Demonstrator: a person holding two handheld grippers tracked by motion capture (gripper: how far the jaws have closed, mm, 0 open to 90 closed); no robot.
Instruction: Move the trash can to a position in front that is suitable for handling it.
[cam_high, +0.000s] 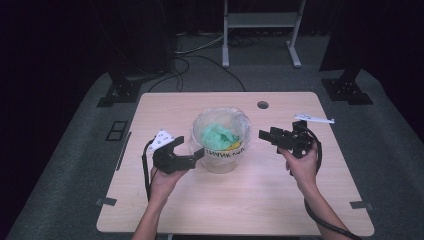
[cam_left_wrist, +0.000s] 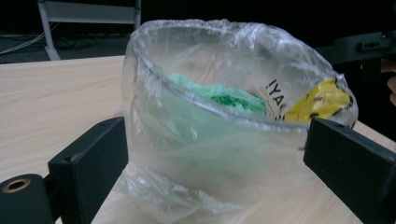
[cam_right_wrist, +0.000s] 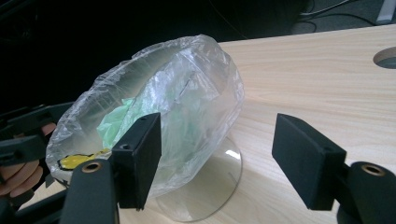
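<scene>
High view: the clear plastic-lined bowl (cam_high: 221, 140) is flanked by left tongs (cam_high: 186, 151) (nearer) and right tongs (cam_high: 272, 136), both open, empty.

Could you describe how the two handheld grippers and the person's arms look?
Both the left gripper and the right gripper are black, with two flat blocky jaws. A black cable trails from each. The left one carries a light three-cornered plate. The forearms are bare, without sleeves.

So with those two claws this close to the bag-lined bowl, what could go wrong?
The left claw, open, sits right beside the clear bowl; a nudge might slide or tip it on its narrow base. The thin plastic liner over the rim could snag or tear if pinched. The right claw, also open, might catch the liner's loose edge.
</scene>
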